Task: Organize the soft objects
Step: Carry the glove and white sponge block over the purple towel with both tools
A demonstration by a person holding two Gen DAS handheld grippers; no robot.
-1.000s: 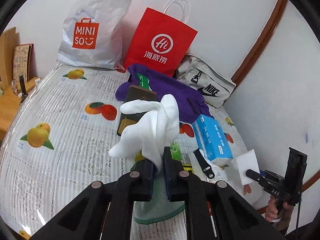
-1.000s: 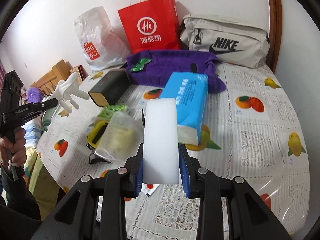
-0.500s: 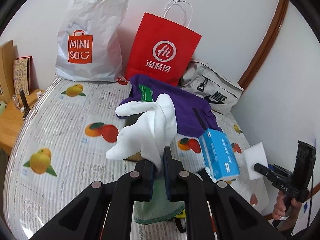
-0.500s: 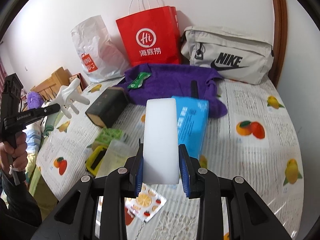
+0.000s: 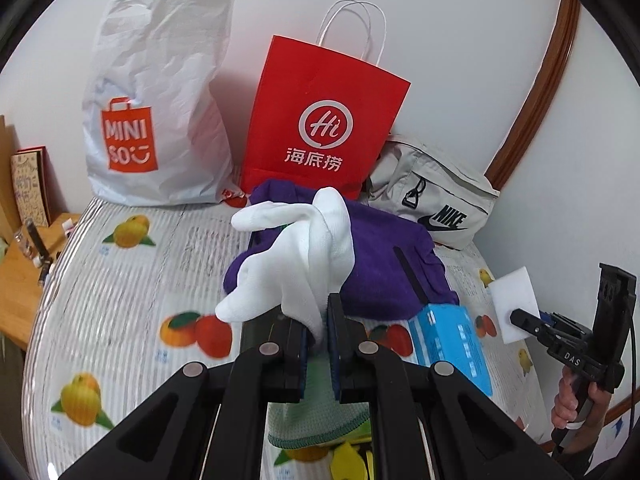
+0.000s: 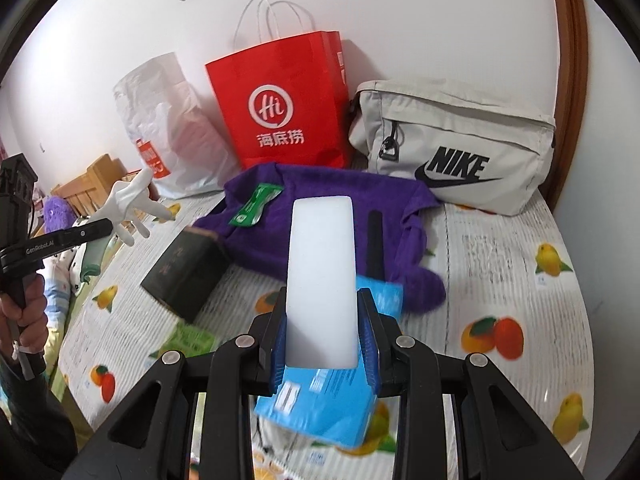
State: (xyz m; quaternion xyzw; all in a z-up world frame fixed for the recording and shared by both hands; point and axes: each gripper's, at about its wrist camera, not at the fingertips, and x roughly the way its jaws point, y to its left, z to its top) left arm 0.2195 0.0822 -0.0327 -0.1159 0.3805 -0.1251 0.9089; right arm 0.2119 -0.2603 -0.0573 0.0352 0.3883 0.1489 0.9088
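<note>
A: What is on the left?

B: The left tool (image 5: 316,326) is clenched on a white fabric glove with a green knitted cuff (image 5: 292,256), lifted above the table (image 5: 120,280), which wears a white cloth printed with oranges and lemons. The glove's fingers splay upward and the cuff hangs below the jaws. Against the wall behind stands a crumpled white plastic shopping bag with an orange logo (image 5: 156,100).

A: And in the middle?

B: A red paper carrier bag with white string handles (image 5: 324,120) stands by the wall. In front of it a purple fleece cloth (image 6: 320,208) lies spread on the table, a small green packet (image 6: 256,204) on top of it and a dark rectangular box (image 6: 188,272) at its left edge.

A: And the right?

B: The right tool (image 6: 322,334) grips a white rectangular foam sponge block (image 6: 322,276) by its long sides, held upright over a blue pack of tissues (image 6: 328,404). A beige fabric waist bag with a black logo (image 6: 452,148) sits at the back right.
</note>
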